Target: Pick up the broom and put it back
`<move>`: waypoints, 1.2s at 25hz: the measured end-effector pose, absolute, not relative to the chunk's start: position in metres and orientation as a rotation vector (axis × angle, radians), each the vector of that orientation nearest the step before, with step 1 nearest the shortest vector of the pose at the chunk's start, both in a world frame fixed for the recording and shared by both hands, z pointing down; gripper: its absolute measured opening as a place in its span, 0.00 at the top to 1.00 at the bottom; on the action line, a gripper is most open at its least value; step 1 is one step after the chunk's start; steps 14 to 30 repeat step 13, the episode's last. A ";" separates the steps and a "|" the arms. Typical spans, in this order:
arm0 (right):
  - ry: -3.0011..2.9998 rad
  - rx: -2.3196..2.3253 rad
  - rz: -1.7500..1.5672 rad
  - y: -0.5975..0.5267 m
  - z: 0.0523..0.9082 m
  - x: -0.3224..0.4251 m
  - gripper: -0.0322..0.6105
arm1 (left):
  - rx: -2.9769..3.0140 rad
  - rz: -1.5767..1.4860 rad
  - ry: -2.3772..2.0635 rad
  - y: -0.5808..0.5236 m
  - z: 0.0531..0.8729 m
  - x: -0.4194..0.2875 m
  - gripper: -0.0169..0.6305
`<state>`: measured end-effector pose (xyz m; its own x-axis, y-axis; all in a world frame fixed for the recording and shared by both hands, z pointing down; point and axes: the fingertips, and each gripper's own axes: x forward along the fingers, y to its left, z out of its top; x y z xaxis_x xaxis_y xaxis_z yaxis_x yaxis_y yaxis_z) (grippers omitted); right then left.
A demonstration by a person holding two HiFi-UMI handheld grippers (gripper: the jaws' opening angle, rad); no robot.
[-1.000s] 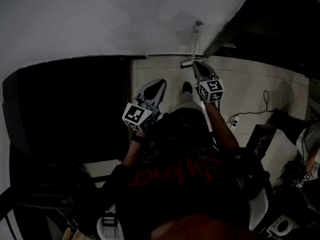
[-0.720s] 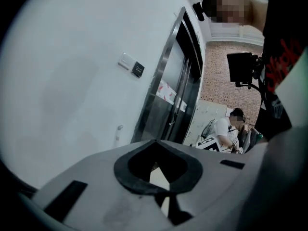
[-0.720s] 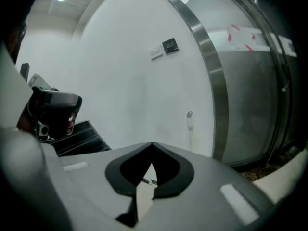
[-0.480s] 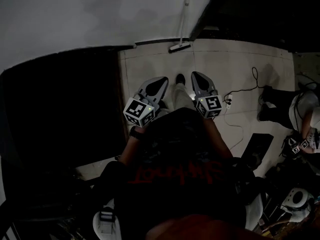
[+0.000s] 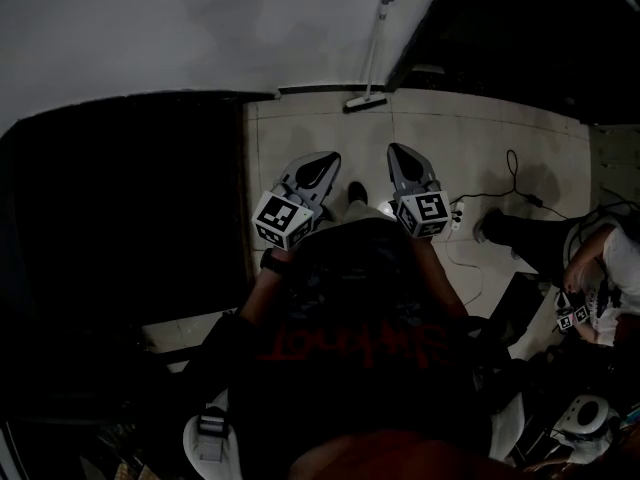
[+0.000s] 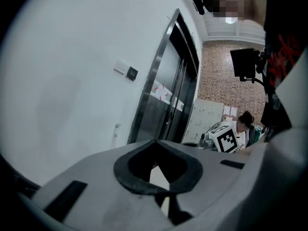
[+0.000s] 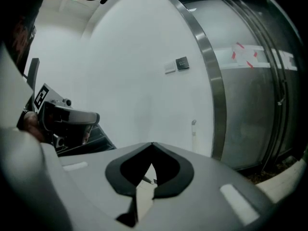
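The broom (image 5: 371,56) leans upright against the white wall, its head (image 5: 366,101) on the tiled floor by the dark doorway. Its handle tip shows as a thin pale broom handle (image 6: 116,133) in the left gripper view and as the broom handle (image 7: 194,130) in the right gripper view. My left gripper (image 5: 322,160) and right gripper (image 5: 402,150) hover side by side over the floor, well short of the broom. Both are shut with nothing in them; the left gripper's tips (image 6: 155,141) meet, and so do those of the right gripper (image 7: 153,143).
A large dark area (image 5: 130,228) fills the floor to the left. A cable (image 5: 512,180) and a power strip (image 5: 458,218) lie on the tiles at right. Another person (image 5: 605,273) sits at the far right. Metal lift doors (image 7: 250,81) stand right of the broom.
A second ago my right gripper was up against the broom's handle. Both grippers have since drawn back from it, and the broom stays leaning on the wall on its own.
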<state>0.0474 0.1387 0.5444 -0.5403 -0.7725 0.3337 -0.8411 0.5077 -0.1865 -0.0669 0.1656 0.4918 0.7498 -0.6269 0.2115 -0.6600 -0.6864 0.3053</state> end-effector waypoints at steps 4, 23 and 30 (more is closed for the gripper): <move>-2.566 1.360 0.491 0.128 0.524 0.058 0.95 | 2.603 0.158 -1.003 0.157 0.474 -0.051 0.97; -2.588 1.379 0.399 0.126 0.534 0.070 0.95 | 2.642 0.130 -1.001 0.147 0.476 -0.026 0.97; -2.588 1.379 0.399 0.126 0.534 0.070 0.95 | 2.642 0.130 -1.001 0.147 0.476 -0.026 0.97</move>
